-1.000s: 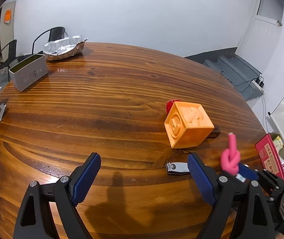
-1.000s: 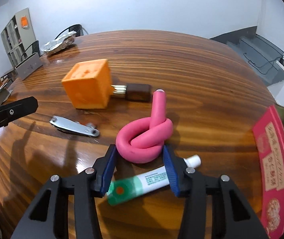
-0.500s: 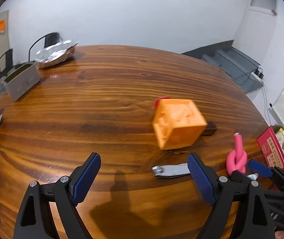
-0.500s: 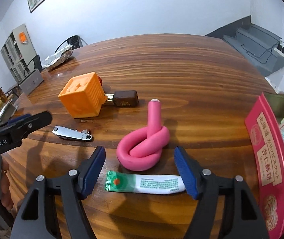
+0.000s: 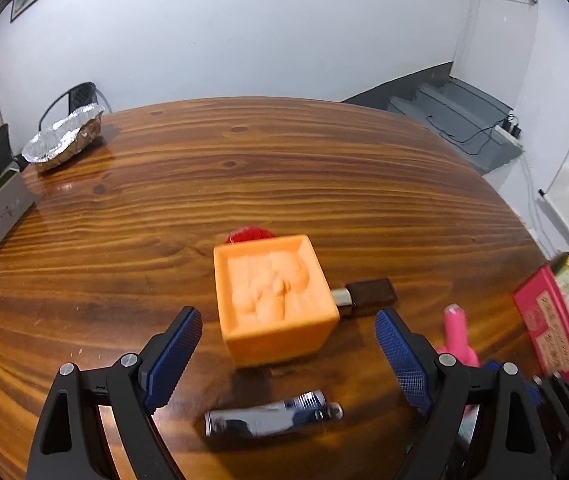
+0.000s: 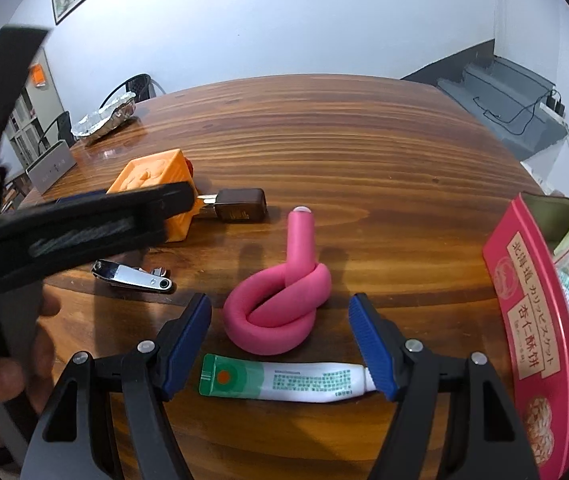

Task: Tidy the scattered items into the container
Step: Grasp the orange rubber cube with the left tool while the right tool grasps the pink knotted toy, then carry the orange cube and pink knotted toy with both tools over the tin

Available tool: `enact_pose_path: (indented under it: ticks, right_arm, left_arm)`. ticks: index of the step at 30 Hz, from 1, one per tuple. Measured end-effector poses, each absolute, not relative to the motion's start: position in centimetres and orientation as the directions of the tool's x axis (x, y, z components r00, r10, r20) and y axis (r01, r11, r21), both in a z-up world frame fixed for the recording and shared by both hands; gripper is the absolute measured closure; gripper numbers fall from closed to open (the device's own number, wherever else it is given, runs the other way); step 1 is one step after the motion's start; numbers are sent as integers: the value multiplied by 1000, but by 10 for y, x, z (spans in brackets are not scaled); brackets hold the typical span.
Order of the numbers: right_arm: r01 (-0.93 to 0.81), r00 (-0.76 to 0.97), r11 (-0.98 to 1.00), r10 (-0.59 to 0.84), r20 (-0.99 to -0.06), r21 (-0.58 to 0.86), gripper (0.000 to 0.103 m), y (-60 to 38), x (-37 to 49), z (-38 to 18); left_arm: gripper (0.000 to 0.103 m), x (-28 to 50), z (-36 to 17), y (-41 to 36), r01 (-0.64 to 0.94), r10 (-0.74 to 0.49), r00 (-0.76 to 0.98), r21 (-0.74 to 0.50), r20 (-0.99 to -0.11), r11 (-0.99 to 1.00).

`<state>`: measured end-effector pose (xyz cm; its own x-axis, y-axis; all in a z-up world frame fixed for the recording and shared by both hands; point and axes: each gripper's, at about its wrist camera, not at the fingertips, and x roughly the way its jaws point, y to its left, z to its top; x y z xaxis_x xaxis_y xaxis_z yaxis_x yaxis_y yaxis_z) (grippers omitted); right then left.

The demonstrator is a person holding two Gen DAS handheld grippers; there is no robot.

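- right hand-held gripper (image 6: 280, 344): spread wide, holding nothing, blue pads either side of the toothpaste tube (image 6: 284, 378) lying crosswise on the surface (image 6: 324, 140).
- just beyond the tube: knotted pink foam roller (image 6: 278, 312), one end sticking up; risk of nudging the knot and rolling it when closing on the tube.
- left hand-held gripper (image 5: 288, 356): spread wide, empty, aimed at the orange cube (image 5: 272, 300); nail clipper (image 5: 272, 420) on the near side of the cube, brown key fob (image 5: 368, 296) touching its right side.
- risk: cube nearly as broad as the spread, so pads might push it into the fob.
- container (image 6: 532, 320) to the right of the tube, already part filled; red lid with chinese and japanese print, too distorted to read surely.
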<state>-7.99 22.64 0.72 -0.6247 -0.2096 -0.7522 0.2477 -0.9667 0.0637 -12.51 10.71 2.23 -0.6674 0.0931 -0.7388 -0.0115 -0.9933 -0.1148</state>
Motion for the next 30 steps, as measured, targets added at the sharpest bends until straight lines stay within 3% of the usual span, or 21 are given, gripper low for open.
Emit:
enact_pose_path:
  ticks: [2,4,5,9,30]
  right_arm:
    - [249,-614,-967,-206,-762,61,30,226,-82,4]
    - [244,-606,-967,-209,-767,71,43,228,-84,2]
    - [241,-603,-967,-213,-769,80,51,230,-85,2]
    - [233,-607,-969,-212,-766,84,51,231,-83,2]
    - [204,-714,-967,-253,-653,151,51,247,-59,48]
  left_arm:
    - [13,-127,20,104,3,88,-676,-123,-732,-992]
    - [43,-130,16,100,-1,108,-672,-146,-733,-989]
    - [43,-130,15,97,-9,122,-673,-157,-729,-988]
    - [48,-122,22,92,-18,132,-689,-165,-712,-986]
    - [48,-75,91,62,-30,187,-800,-273,-570,-962]
